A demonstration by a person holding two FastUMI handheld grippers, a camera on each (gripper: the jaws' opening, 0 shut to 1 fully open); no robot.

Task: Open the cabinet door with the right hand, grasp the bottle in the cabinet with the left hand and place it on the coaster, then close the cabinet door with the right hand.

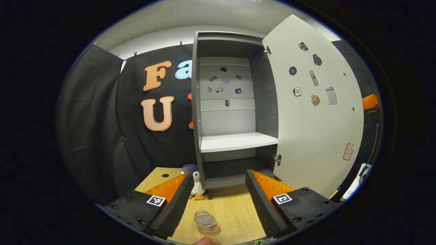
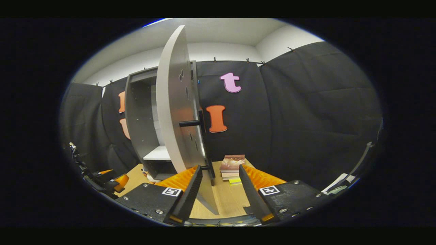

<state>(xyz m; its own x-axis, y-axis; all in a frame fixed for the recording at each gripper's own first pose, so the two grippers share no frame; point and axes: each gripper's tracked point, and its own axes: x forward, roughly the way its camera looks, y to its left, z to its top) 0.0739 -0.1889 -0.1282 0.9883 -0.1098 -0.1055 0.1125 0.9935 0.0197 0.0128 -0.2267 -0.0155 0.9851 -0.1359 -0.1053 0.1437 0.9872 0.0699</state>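
The cabinet (image 1: 231, 112) stands straight ahead of the left tongs (image 1: 218, 200), tall and grey, its white shelf (image 1: 238, 141) bare. Its door (image 1: 313, 112) is swung wide to the right of the left tongs, its inner face dotted with small picture stickers too small to read. In the right gripper view the door (image 2: 175, 112) is seen nearly edge-on, its lower edge between the spread fingers of the right tongs (image 2: 218, 190), which grip nothing; a dark bar handle (image 2: 196, 123) juts from it above them. Both tongs are level over the wooden bench (image 1: 235, 207), each pointing forward. The left tongs are wide apart and hold nothing. Books (image 2: 232, 166) are stacked just beyond the right tongs. A toy penguin (image 1: 196, 185) sits ahead of the left finger of the left tongs. The bottle (image 1: 206, 221) stands upright on the coaster (image 1: 210, 232), long axis vertical, mouth up, below and between the left fingers, touching neither; its label is unreadable.
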